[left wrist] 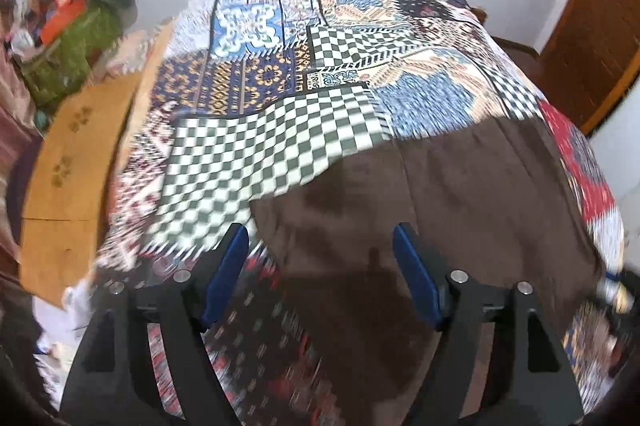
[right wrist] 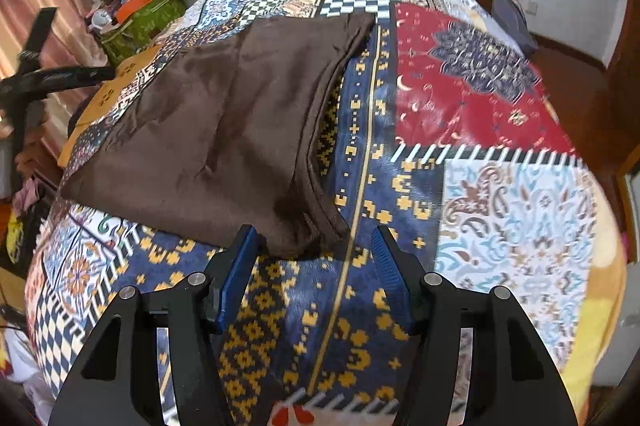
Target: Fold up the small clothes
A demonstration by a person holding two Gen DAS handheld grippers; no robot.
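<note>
we find no writing we can read on anything here. a brown garment [right wrist: 224, 130], smooth and folded flat with a seamed edge at 3 o'clock, lies on a patchwork bedspread [right wrist: 500, 226] of checks, paisley and red panels. at 10 o'clock we see a green bag [right wrist: 136, 22] heaped with clutter and an orange box. our right gripper [right wrist: 314, 258] stands half open and empty, the garment's near corner just past its tips. our left gripper [left wrist: 320, 258] is spread wide over the brown cloth, gripping nothing; that view is blurred.
</note>
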